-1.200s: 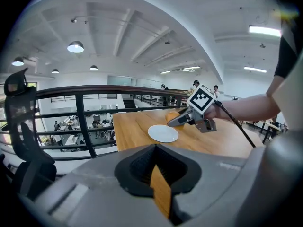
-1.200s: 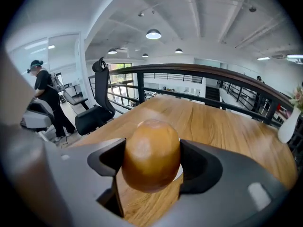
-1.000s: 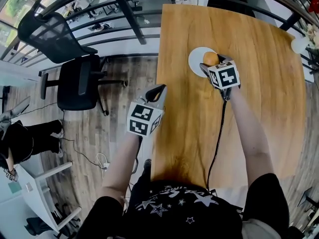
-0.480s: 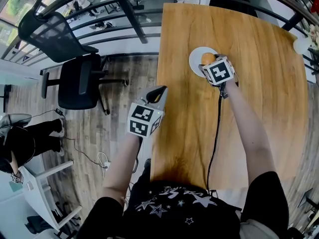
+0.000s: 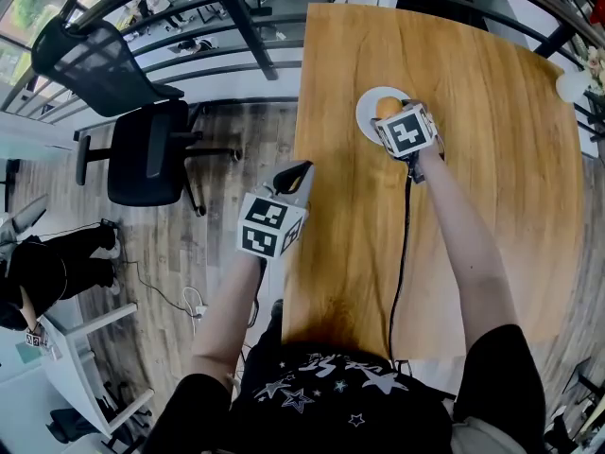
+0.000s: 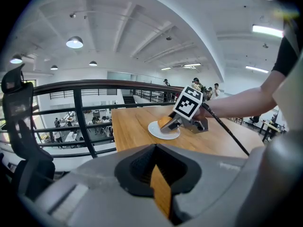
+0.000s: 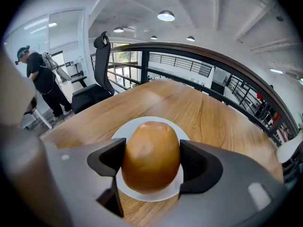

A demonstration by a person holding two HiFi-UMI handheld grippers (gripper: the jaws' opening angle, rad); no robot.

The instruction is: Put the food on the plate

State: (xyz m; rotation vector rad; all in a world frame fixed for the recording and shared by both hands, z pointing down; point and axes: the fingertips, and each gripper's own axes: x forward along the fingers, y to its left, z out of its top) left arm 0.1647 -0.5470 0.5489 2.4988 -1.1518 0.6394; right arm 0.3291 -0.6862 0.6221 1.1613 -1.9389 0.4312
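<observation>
A long wooden table [image 5: 473, 216] has a black metal railing [image 5: 250, 41] curving behind its far edge. Left of the table, the floor [image 5: 222, 225] is of grey-brown wood planks. A black office chair [image 5: 142, 154] with a mesh back stands on it. A thin cable [image 5: 163, 296] lies on the floor, near a white table [image 5: 90, 327] at the lower left. The ceiling [image 7: 222, 13] is white, and its round lamps [image 7: 166, 16] are lit. Windows [image 5: 26, 12] at the far left show green outside.
</observation>
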